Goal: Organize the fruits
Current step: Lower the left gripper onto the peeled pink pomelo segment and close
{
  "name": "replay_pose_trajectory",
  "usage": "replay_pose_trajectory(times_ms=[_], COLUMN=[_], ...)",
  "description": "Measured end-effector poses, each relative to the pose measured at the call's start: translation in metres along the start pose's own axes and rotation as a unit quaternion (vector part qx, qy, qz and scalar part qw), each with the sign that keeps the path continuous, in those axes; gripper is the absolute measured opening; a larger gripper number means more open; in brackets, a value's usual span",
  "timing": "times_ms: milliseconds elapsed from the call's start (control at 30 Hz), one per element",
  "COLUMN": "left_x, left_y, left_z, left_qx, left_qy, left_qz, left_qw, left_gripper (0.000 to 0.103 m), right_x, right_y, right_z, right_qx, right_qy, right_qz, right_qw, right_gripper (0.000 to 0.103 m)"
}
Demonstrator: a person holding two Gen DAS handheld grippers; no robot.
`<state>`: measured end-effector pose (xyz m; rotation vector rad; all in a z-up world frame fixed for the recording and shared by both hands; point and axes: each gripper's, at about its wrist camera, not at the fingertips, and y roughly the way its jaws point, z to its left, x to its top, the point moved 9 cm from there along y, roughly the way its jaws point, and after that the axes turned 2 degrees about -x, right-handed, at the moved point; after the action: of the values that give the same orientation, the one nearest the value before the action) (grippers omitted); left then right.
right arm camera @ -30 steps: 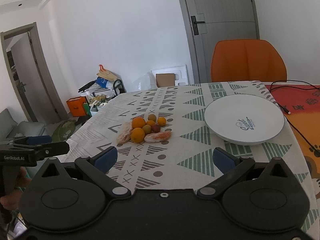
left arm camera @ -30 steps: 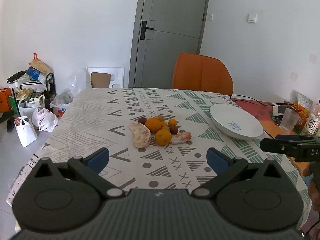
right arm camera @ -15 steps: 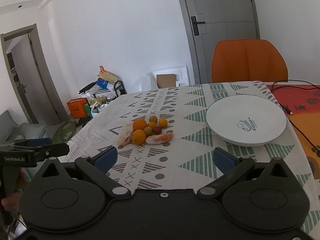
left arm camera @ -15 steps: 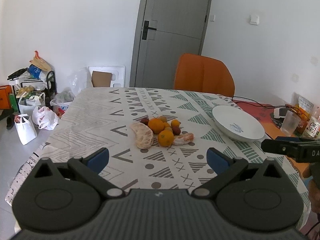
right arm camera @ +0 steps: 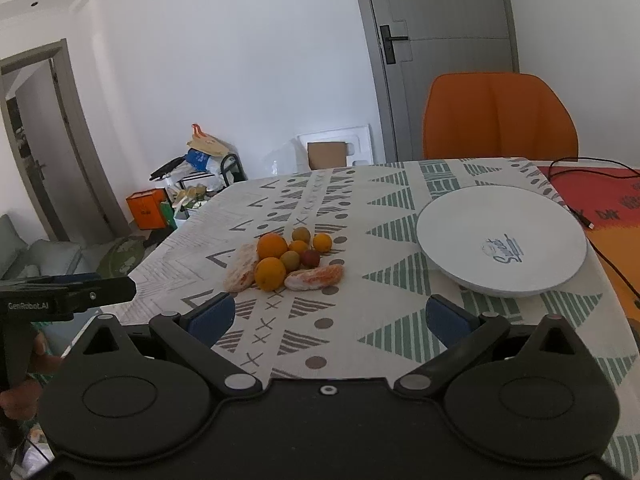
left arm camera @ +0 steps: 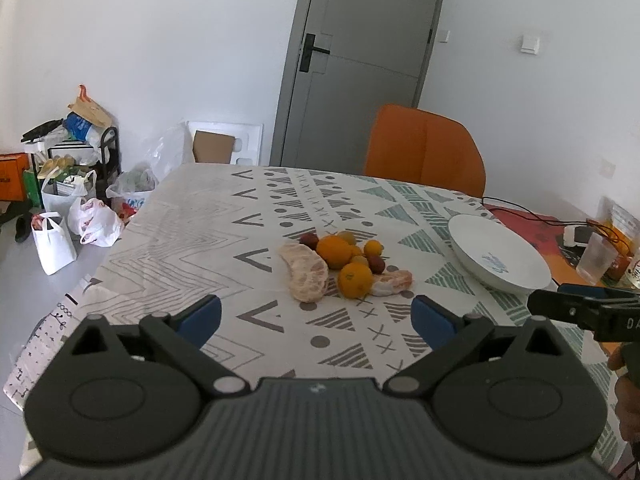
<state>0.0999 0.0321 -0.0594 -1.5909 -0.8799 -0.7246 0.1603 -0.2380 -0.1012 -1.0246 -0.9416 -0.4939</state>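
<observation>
1. Both cameras have crept closer to the table (left arm camera: 192, 240) over the last second, so the fruit pile (left arm camera: 344, 264) looks a bit bigger now; nothing on the cloth has shifted.
2. Left claw (left arm camera: 316, 318): spread wide, holding nothing, hanging over the near edge.
3. Fruit sits mid-table in one touching clump: a peeled citrus chunk (left arm camera: 306, 276) on its left side, two oranges (right arm camera: 271, 273), some small round ones, a peeled segment (right arm camera: 316, 276).
4. Plate (right arm camera: 500, 276) near the right edge, nothing in it.
5. Right claw (right arm camera: 328, 318): also spread, nothing in it.
6. My guess: oranges are firm but roll, so grab across the middle. Peeled bits are soft, so squeeze gently.
</observation>
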Motion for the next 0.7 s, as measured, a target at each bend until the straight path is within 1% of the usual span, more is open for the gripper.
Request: replay_pose_trajectory(times_ms=[167, 233, 267, 300, 367, 467, 700], left_x=[0.0, 0.001, 0.001, 0.001, 0.0, 0.001, 0.001], left_y=[0.012, 0.018, 0.021, 0.024, 0.031, 0.042, 0.067], left_z=[0.005, 0.007, 0.008, 0.009, 0.011, 0.011, 0.013], left_qx=[-0.001, -0.001, -0.001, 0.0, 0.0, -0.001, -0.008], left_qy=[0.0, -0.003, -0.004, -0.004, -0.007, -0.008, -0.012], left_qz=[0.001, 0.001, 0.002, 0.003, 0.006, 0.009, 0.024], left_qw=[1.0, 1.0, 1.0, 1.0, 1.0, 0.9999, 0.9996], left_gripper=[0.1, 0.096, 0.095, 0.093, 0.092, 0.089, 0.074], right_x=[0.001, 0.001, 0.001, 0.001, 0.001, 0.001, 0.004], right_y=[0.013, 0.019, 0.022, 0.024, 0.031, 0.039, 0.055], right_z=[0.004, 0.005, 0.005, 0.006, 0.007, 0.007, 0.009], right_qx=[0.002, 0.006, 0.007, 0.009, 0.013, 0.019, 0.036], right_qy=[-0.006, -0.004, -0.003, -0.002, 0.002, 0.008, 0.015], right_qz=[-0.003, 0.0, 0.002, 0.003, 0.008, 0.012, 0.015], right_qw=[1.0, 1.0, 1.0, 1.0, 1.0, 1.0, 0.999], right_gripper=[0.103, 0.102, 0.1, 0.095, 0.092, 0.088, 0.082])
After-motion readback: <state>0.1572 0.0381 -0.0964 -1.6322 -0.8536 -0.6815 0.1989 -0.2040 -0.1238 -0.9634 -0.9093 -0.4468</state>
